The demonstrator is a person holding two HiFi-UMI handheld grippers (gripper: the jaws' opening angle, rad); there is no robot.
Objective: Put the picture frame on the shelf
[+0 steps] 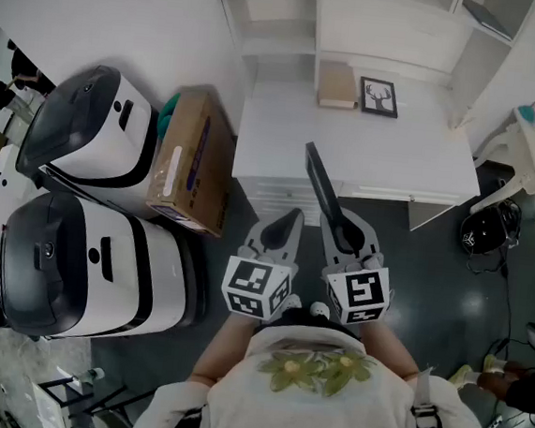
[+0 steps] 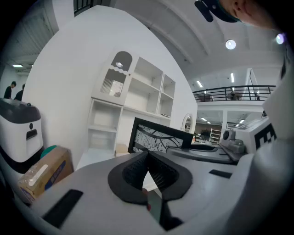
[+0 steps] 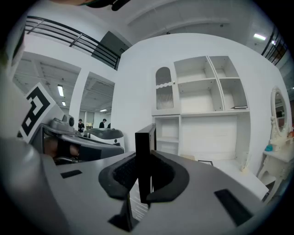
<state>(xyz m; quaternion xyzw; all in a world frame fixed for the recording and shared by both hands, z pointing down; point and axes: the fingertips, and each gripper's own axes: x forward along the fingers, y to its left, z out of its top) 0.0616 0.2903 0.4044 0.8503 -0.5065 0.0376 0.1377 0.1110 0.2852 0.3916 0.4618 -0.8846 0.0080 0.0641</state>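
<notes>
Transport step, by my reading: picture frame (image 1: 324,193) is off the desk and in the air, pinched by one edge in the right claw (image 3: 145,161), whose jaws stand narrow and press on the black moulding. In the head view it runs edge-on, ahead of that claw and slanting left, its far end showing against the near part of the white desk (image 1: 386,159). Left claw (image 2: 148,156) rides just beside the right one, jaws together with nothing between them (the frame's patterned face shows beyond it, not in it).

Shelf (image 3: 202,114) stands at the back of the desk, well apart from the frame, with several open white compartments. On the desk below it are a small deer print (image 1: 379,97) and a tan box (image 1: 336,83), side by side; touching or just apart, I can't tell.

Not yet done: the placing itself. Next move, as I judge it:
- carry the frame forward over the desk
- lift it to the level of a free compartment
- turn it so the bottom edge goes down flat
- set it in, then open the right claw

The grip is on one thin edge, so the frame may swing. I would go slowly and pass clear of the deer print. Left claw is free to steady the frame if needed.
</notes>
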